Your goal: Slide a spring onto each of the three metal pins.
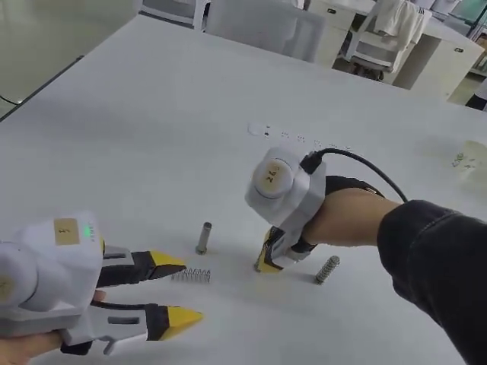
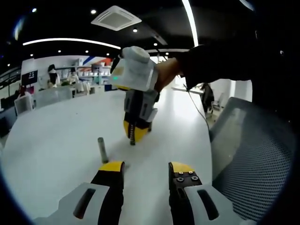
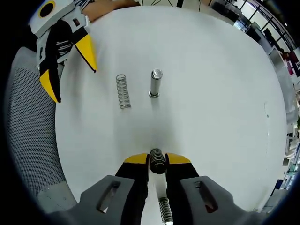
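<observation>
My right gripper [image 3: 157, 161] points down at the white table [image 1: 152, 137] and is shut on a small spring [image 3: 157, 160], seen end-on between the yellow tips. I cannot tell whether a pin stands inside it. In the head view the right gripper [image 1: 268, 262] is at centre. One metal pin [image 1: 204, 238] [image 3: 155, 83] [image 2: 102, 150] stands upright and bare to its left. A loose spring [image 1: 190, 274] [image 3: 123, 91] lies beside that pin. Another spring [image 1: 327, 269] [image 3: 164, 211] lies to the right. My left gripper [image 1: 176, 290] [image 2: 146, 168] hovers open near the loose spring, holding nothing.
A mesh chair [image 2: 253, 154] stands beside the table's near edge. A power strip [image 1: 293, 135] with a black cable lies further back. Chairs and desks [image 1: 380, 38] stand beyond the far edge. A small clear bag [image 1: 470, 160] rests at the right.
</observation>
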Tool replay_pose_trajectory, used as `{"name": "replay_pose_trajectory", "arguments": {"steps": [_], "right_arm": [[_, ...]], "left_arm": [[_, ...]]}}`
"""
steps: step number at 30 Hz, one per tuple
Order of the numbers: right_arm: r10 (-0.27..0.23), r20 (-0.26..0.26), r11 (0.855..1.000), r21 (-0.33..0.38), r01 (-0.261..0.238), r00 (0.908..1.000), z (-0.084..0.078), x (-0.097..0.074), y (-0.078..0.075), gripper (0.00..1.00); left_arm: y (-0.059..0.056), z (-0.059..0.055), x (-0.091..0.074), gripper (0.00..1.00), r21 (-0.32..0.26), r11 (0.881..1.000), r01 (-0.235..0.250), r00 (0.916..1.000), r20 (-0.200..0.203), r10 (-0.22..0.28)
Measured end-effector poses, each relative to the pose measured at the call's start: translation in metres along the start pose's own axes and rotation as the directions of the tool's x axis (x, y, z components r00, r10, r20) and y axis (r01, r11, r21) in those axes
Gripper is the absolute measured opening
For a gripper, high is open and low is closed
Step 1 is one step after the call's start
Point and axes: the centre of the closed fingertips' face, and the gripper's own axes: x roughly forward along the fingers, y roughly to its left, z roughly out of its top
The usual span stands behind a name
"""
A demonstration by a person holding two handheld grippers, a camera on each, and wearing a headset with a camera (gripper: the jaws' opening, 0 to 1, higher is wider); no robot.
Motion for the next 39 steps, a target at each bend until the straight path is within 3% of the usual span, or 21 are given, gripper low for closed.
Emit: {"name": "replay_pose_trajectory", "arguments": {"steps": [11, 24, 39], "right_arm": [[-0.017, 0.021, 1.000, -0.015, 0.017, 0.9996, 0.002, -0.009, 0.000, 0.20], [-0.012, 0.117, 0.999, -0.036, 0.017, 0.9930, 0.041, -0.031, 0.011, 0.22], [0.072, 0.117, 0.991, -0.123, -0.057, 0.9905, 0.066, -0.013, 0.045, 0.16]], "left_arm": [[0.001, -0.001, -0.001, 0.31, -0.002, 1.000, -0.007, 1.0000, -0.004, 0.007], [0.002, 0.000, -0.003, 0.31, 0.001, 1.000, -0.019, 0.9998, -0.006, 0.019], [0.007, -0.003, -0.007, 0.31, -0.006, 0.999, -0.035, 0.9993, -0.012, 0.035]]}}
